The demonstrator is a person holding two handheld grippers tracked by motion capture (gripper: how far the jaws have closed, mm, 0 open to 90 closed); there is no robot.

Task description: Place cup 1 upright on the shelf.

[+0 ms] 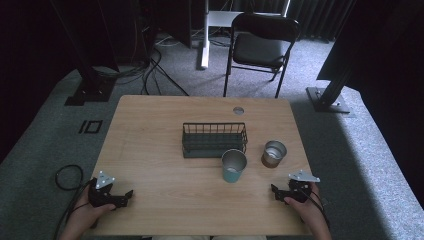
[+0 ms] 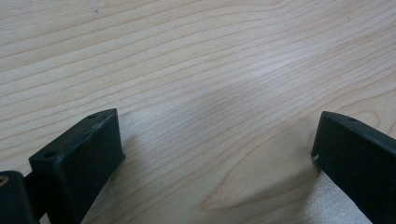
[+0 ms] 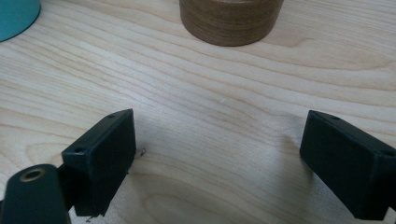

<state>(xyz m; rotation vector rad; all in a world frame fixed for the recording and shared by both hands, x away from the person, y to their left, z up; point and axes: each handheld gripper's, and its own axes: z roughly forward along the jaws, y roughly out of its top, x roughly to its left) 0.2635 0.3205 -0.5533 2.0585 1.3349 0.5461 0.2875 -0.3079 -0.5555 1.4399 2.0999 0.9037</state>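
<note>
A dark wire basket (image 1: 214, 140) stands in the middle of the wooden table (image 1: 150, 130). In front of it is a teal metal-rimmed cup (image 1: 233, 166), and to its right a short brown cup (image 1: 274, 153). My left gripper (image 1: 126, 197) rests near the front left edge, open, with bare wood between its jaws (image 2: 217, 128). My right gripper (image 1: 275, 193) sits near the front right, open and holding nothing (image 3: 219, 126). Just beyond its jaws are the brown cup's base (image 3: 231, 21) and, at the far left, the teal cup (image 3: 16, 16).
A black folding chair (image 1: 262, 47) stands behind the table, with cables (image 1: 150, 70) on the grey carpet to its left. Dark frame posts (image 1: 330, 95) flank the table. A round grommet hole (image 1: 238, 110) lies near the table's far edge.
</note>
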